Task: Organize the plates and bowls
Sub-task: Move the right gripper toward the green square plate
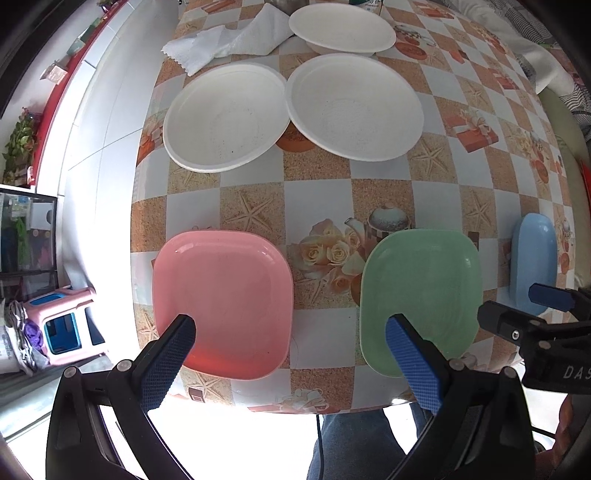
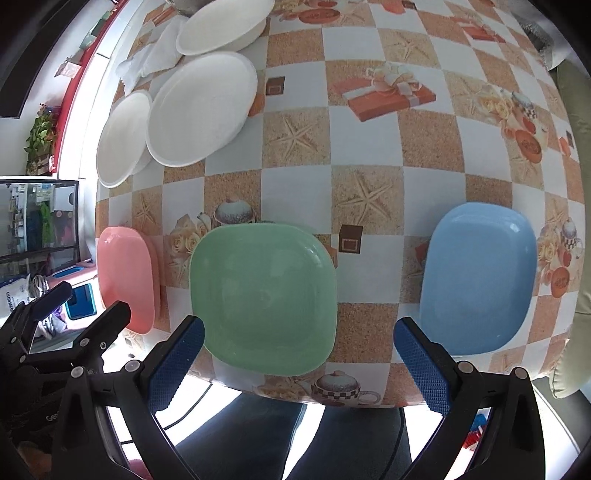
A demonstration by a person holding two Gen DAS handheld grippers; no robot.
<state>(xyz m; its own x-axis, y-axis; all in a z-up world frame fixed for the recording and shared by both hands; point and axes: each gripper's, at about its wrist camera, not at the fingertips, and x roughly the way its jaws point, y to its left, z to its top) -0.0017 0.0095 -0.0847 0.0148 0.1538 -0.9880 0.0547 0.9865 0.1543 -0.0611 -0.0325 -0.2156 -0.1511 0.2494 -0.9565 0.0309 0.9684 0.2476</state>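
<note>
Topmost white bowl (image 2: pixel 221 26) edge-cropped.

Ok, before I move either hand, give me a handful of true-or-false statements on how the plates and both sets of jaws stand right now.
1. The green plate lies between the pink plate and the blue plate. True.
2. The left gripper is shut on the pink plate. False: its jaws stand open and hold nothing.
3. The three coloured plates are stacked. False: each lies apart, flat on the table.
4. Two white plates lie side by side, rims meeting, beyond the coloured ones. True.
5. The right gripper is open. True.
6. A white cloth covers the blue plate. False: it lies at the far end, by the white bowl.
</note>
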